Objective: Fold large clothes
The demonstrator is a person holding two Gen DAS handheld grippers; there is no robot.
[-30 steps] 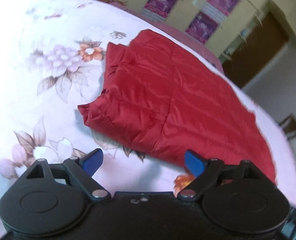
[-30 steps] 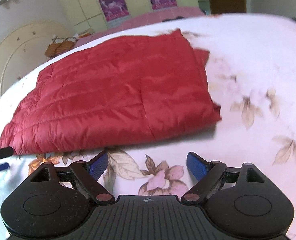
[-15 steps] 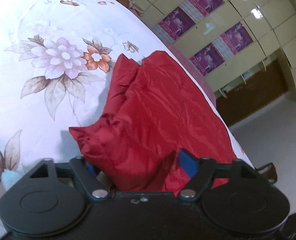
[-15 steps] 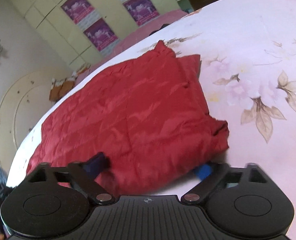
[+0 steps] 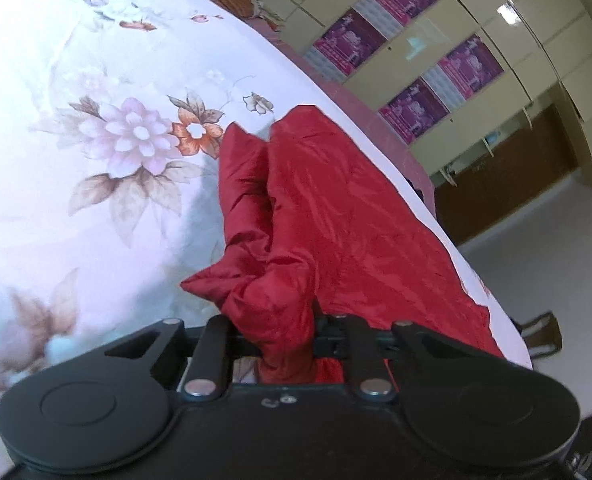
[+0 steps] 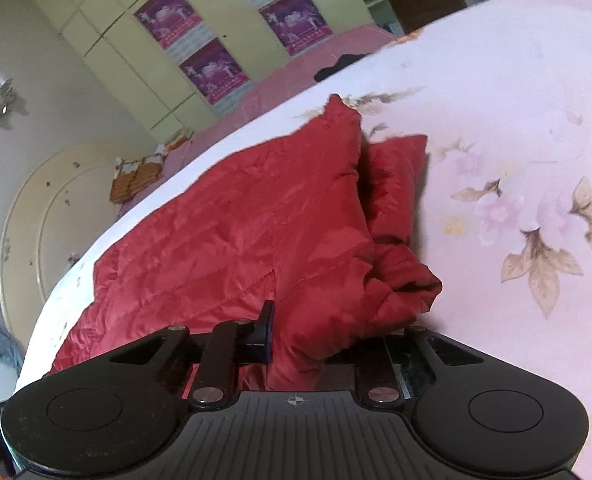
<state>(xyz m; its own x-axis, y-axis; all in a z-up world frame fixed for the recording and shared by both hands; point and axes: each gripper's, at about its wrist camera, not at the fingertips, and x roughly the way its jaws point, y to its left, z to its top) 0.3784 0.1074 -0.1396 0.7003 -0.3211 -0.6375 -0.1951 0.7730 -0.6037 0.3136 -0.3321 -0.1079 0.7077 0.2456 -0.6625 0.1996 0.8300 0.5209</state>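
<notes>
Red quilted jacket [image 5: 336, 216] bunched on the floral bedsheet [image 5: 96, 184]
Left gripper [image 5: 284, 332] and right gripper [image 6: 308, 340] are closing, each pinching a near corner — postered wardrobe [image 6: 216, 28] and headboard [image 6: 32, 208] behind.

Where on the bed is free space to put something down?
Free: the floral sheet left of the red jacket, and the sheet right of it in the right wrist view. Crowded: the near edge, where both grippers are closing on the jacket's corners.

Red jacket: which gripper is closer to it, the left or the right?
Neither, it's a tie: left gripper and right gripper are each closing on the red jacket's bunched near edge.
</notes>
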